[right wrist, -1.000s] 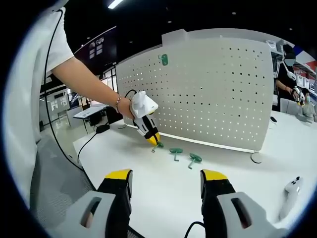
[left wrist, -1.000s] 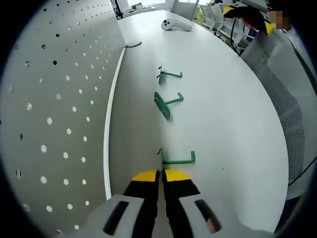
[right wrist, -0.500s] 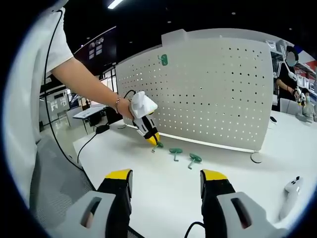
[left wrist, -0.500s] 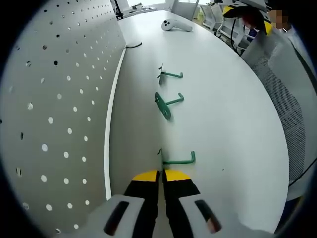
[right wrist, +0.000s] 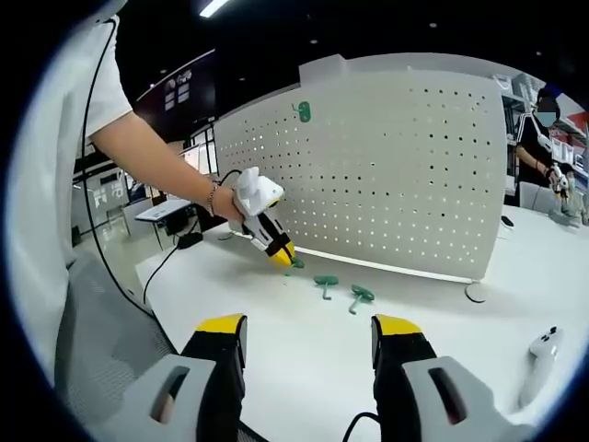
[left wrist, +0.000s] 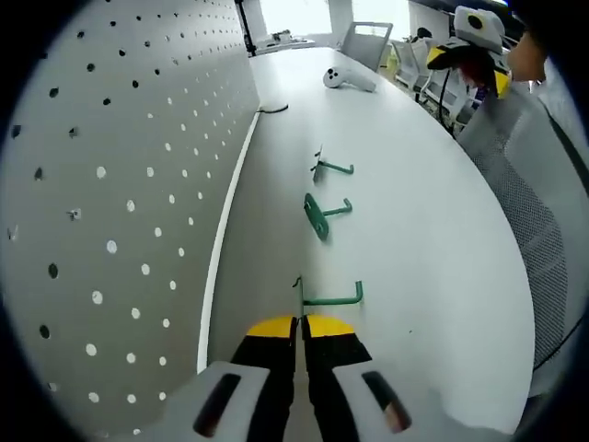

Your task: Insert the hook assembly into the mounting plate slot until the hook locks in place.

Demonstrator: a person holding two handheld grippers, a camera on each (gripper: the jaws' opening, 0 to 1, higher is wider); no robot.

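In the left gripper view, the left gripper (left wrist: 301,324) is seen nearest, its yellow-tipped jaws pressed together on the end of a green hook (left wrist: 329,296), which is held just above the white table (left wrist: 433,239). Farther along the table a second green hook with a round base plate (left wrist: 318,214) lies on the surface, and beyond it a third green hook (left wrist: 331,168) lies well apart from the held one; three loose hooks are counted in all. The white pegboard (left wrist: 120,184) stands along the left, and a white controller (left wrist: 348,78) rests at the far end of the table. In the right gripper view, the right gripper (right wrist: 308,336) is held with its jaws wide apart and nothing between them, over the near edge of the table. Beyond it a person's hand (right wrist: 224,203) carries the left gripper beside the hooks, and one green piece (right wrist: 302,112) is seen mounted high on the pegboard.
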